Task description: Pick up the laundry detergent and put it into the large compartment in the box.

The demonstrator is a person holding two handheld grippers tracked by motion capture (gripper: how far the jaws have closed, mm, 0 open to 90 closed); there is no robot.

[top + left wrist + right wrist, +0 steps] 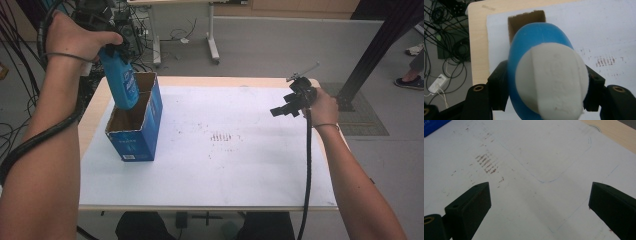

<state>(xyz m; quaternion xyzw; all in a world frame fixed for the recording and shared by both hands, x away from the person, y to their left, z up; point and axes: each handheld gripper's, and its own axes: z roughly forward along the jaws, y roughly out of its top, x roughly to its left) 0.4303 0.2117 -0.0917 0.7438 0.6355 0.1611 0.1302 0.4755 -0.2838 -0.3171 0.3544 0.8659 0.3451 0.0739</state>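
The surface (240, 165), under its white sheet, is carrying an open blue box (136, 131) at the left of the high view. I am gripping a blue bottle (120, 80) by its cap end in my left gripper (114, 50), its base just entering the box's upper compartment. I judge I'm mid-insertion; next I should be lowering it straight, clear of the divider, then releasing. My right gripper (284, 111) is hovering open and empty at the right.
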